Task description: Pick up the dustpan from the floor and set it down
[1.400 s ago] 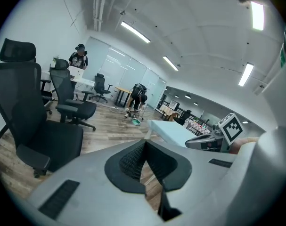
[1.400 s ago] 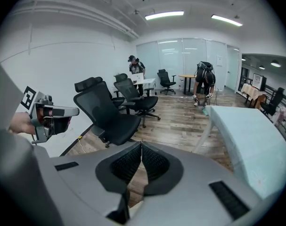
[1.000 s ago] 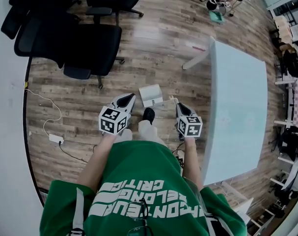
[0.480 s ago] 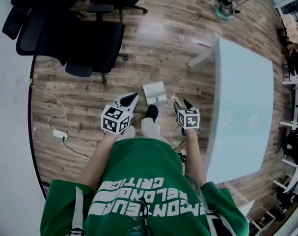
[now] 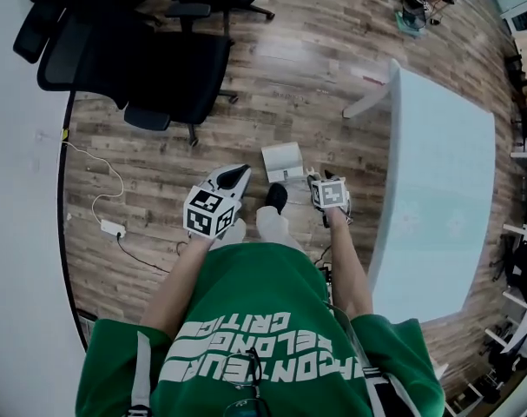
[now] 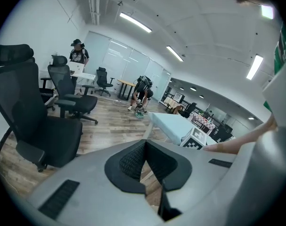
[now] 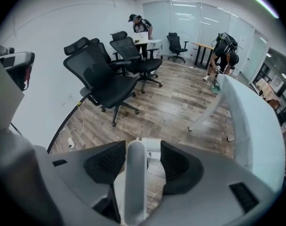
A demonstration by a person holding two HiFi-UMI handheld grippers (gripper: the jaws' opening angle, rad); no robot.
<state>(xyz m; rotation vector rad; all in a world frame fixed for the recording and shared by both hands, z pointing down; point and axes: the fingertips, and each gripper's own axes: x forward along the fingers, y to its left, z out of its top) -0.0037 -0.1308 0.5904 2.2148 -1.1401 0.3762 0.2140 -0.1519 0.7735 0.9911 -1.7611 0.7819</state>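
The pale table [image 5: 437,181] fills the right of the head view and black office chairs [image 5: 172,68] crowd the upper left, leaving a strip of wood floor [image 5: 272,85] between them. The white dustpan [image 5: 283,161] sits there, just above the frame's centre and ahead of the person's shoe [image 5: 276,197]. Its long handle [image 7: 134,182] stands upright, I'd guess so it can be taken without stooping. The right gripper [image 5: 319,179], right of centre, points steeply down over it. Its jaws are opening, the handle stands between them, and the right pad is clear of it, so nothing is clamped. The left gripper [image 5: 237,174], left of centre, has its jaws together on nothing, seemingly just waiting.
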